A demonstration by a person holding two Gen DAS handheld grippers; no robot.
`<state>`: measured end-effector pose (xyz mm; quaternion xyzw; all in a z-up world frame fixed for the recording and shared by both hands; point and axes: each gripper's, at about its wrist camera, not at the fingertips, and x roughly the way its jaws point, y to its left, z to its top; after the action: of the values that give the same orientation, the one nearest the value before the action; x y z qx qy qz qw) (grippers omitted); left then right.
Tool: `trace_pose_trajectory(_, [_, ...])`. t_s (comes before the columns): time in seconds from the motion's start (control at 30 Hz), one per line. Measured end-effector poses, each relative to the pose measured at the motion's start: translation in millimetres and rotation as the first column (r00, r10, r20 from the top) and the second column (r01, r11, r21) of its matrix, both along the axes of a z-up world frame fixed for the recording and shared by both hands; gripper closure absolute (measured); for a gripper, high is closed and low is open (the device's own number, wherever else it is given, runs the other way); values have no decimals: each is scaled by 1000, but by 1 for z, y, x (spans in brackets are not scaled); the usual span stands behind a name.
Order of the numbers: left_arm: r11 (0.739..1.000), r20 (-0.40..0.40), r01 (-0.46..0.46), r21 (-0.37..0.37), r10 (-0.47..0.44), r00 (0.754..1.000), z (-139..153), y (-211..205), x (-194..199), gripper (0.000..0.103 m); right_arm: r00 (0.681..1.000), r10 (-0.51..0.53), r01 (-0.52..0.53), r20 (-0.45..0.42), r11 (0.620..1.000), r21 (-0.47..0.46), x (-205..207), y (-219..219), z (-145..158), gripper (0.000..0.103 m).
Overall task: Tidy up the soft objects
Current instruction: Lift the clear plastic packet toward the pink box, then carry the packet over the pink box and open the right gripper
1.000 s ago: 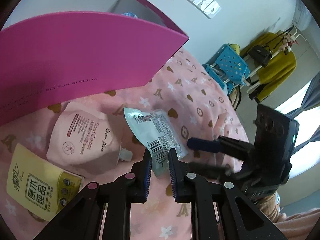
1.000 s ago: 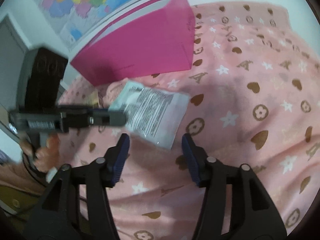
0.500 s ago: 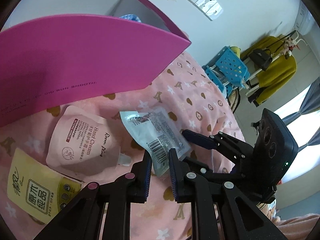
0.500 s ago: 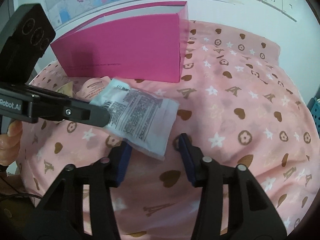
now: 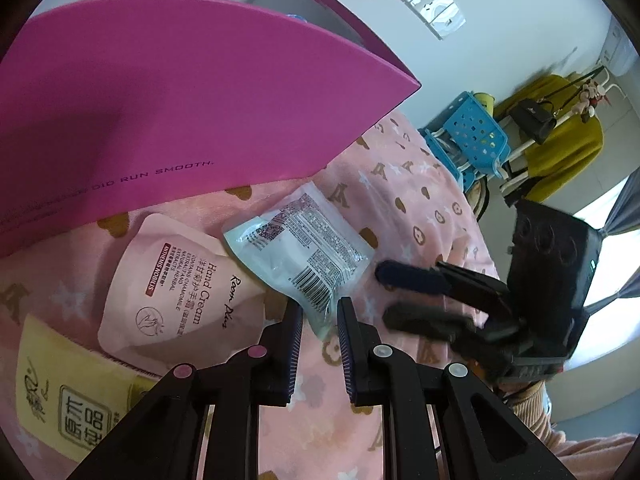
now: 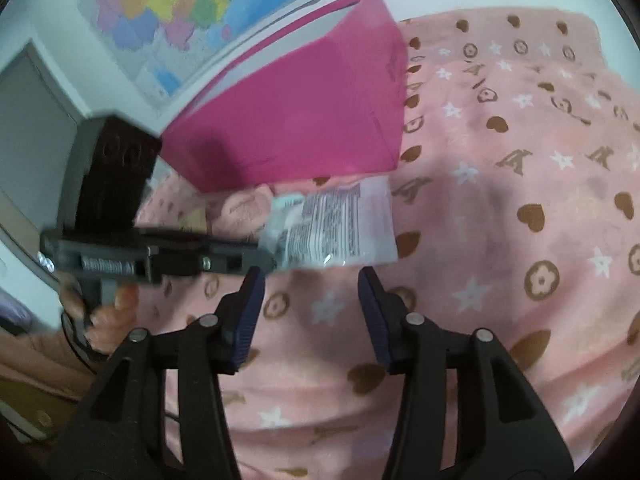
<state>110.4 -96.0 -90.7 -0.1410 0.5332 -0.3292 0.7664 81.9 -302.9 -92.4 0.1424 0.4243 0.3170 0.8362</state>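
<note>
My left gripper [image 5: 319,322] is shut on a corner of a clear plastic packet [image 5: 298,258] with printed text and a barcode, holding it above the pink blanket [image 5: 408,208]. In the right wrist view the packet [image 6: 340,226] hangs from the left gripper's tips just ahead of my right gripper [image 6: 311,312], which is open and empty below it. A pink hand cream pouch [image 5: 172,284] and a yellow pouch [image 5: 64,400] lie on the blanket to the left. A magenta box [image 5: 160,120] stands open behind them; it also shows in the right wrist view [image 6: 296,120].
The right gripper's body [image 5: 500,300] is to the right of the packet in the left wrist view. A blue perforated stool [image 5: 472,136] and a rack with a yellow coat [image 5: 560,144] stand beyond the bed. A map [image 6: 192,8] hangs on the wall.
The left gripper has carried the packet closer to the magenta box. The right gripper has swung and pulled back a little, staying open beneath the packet.
</note>
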Motion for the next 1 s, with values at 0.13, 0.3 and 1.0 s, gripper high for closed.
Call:
trace_pose_trajectory(0.13, [1000, -1, 0, 0, 0, 1000, -1, -2, 1, 87, 999, -44, 45, 20, 999, -14, 7, -7, 8, 52])
trace_pose_trajectory(0.3, [1000, 2, -4, -4, 4, 1000, -2, -3, 5, 83, 999, -51, 51, 5, 997, -51, 22, -2, 9, 52])
trace_pose_trajectory(1.0, [1000, 198, -2, 20, -3, 980, 26, 4, -14, 94, 1000, 8, -6, -28, 997, 76, 22, -4, 2, 51])
